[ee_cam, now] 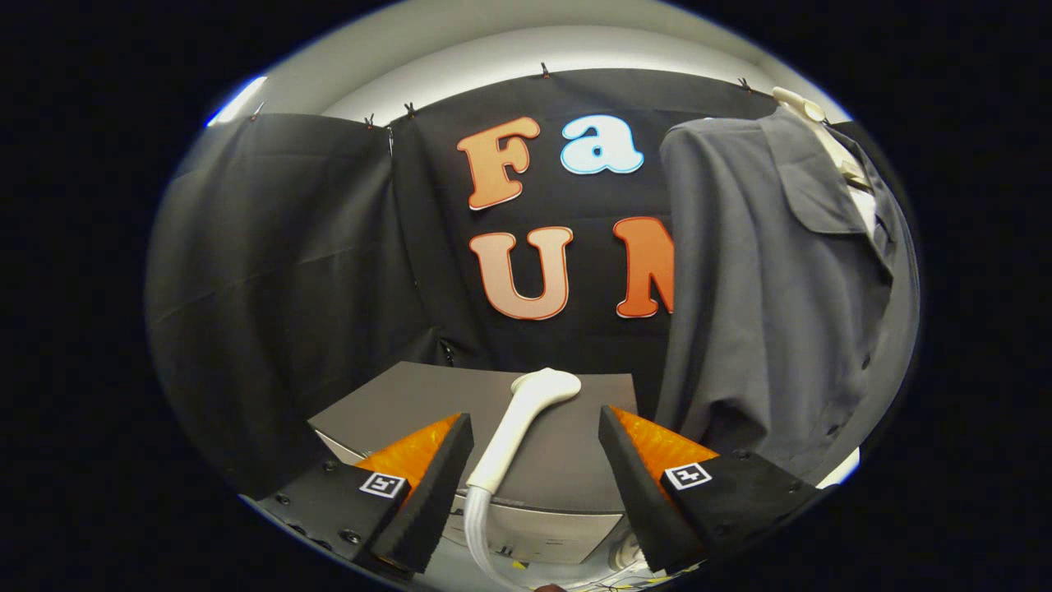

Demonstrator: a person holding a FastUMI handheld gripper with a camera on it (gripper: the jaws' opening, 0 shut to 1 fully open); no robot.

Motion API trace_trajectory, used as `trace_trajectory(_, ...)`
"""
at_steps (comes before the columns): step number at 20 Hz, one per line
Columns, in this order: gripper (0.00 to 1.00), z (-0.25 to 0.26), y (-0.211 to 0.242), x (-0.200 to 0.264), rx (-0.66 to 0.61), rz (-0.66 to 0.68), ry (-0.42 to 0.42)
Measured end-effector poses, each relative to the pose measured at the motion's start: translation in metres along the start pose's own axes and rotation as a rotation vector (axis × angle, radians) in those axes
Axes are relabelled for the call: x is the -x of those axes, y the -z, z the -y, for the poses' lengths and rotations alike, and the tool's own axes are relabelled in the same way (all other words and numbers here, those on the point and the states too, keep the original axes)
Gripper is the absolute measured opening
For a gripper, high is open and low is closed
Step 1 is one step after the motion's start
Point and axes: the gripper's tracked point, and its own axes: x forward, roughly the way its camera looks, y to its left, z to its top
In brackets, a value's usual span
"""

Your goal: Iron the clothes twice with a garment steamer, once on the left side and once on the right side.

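Steamer: white, curved wand lying on the grey box.
Shirt: grey, hanging right of steamer.
Gripper: fingers spread wide, straddling steamer untouched.

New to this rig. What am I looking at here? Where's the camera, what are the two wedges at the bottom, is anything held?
There is no robot arm. A person carries a handheld two-finger claw, and the fisheye camera rides on it, looking forward along the fingers. The two wedges are those fingers; they stand apart, so the claw is open and holds nothing.

Between the fingers and just ahead of them lies the white garment steamer head with its handle, resting on a grey box-like unit. A pale ribbed hose runs down from the handle's near end.

Beyond the right finger hangs a grey shirt on a pale hanger, in front of the booth's black cloth wall. That shirt is the garment to be steamed; the steamer has not been picked up yet.
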Motion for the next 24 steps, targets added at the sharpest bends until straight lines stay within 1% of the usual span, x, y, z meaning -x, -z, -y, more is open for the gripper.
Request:
trace_trajectory(2,0.99,-0.010,0.005,-0.020,0.000,-0.048,-0.005)
trace_trajectory(6,0.99,-0.018,0.019,-0.061,0.051,-0.140,0.012)
trace_trajectory(9,0.99,-0.019,0.036,-0.091,0.045,-0.218,0.032)
trace_trajectory(12,0.99,-0.017,0.051,-0.114,0.066,-0.280,0.058)
trace_trajectory(16,0.99,-0.015,0.077,-0.137,0.006,-0.360,0.068)
trace_trajectory(18,0.94,-0.016,0.090,-0.145,-0.022,-0.394,0.075)
trace_trajectory(20,0.90,-0.018,0.099,-0.152,-0.023,-0.423,0.077)
trace_trajectory(24,0.82,-0.012,0.111,-0.163,-0.053,-0.465,0.110)
